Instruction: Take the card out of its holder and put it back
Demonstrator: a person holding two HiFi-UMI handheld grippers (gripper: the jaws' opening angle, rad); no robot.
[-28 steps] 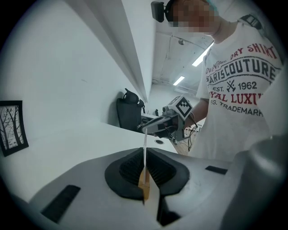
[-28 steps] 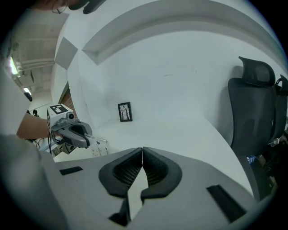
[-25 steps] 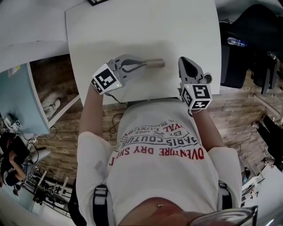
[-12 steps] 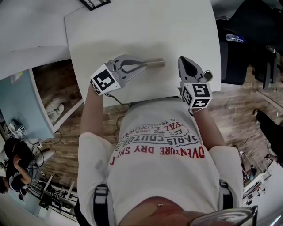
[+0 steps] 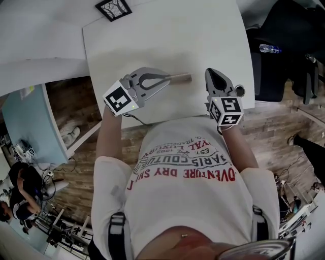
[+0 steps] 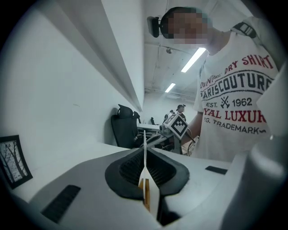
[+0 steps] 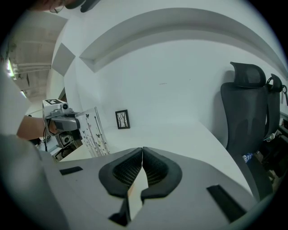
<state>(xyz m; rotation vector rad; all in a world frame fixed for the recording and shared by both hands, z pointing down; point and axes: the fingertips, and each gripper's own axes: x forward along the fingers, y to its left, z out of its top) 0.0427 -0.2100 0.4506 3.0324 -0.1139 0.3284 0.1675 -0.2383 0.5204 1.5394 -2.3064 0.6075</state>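
Observation:
A clear card (image 7: 93, 130) printed with thin stems and butterflies stands upright on the white table (image 5: 152, 40). From above it shows as a thin tan strip (image 5: 180, 77); whether it sits in a holder I cannot tell. My left gripper (image 5: 165, 78) is shut on its left end, and in the left gripper view the card (image 6: 144, 157) is a thin white edge pinched between the pads. My right gripper (image 5: 210, 71) hovers a little to the right of the card's far end, shut with nothing in it; its pads meet (image 7: 142, 150).
A small black-framed picture (image 5: 113, 8) stands at the table's far left. A black office chair (image 5: 284, 51) and a water bottle (image 5: 269, 49) are beyond the table's right side. The table's near edge runs just in front of the person's body.
The head view has shifted, which brings more of the framed picture into sight. Over the table neither gripper has visibly moved, and the left one keeps its grip on the card.

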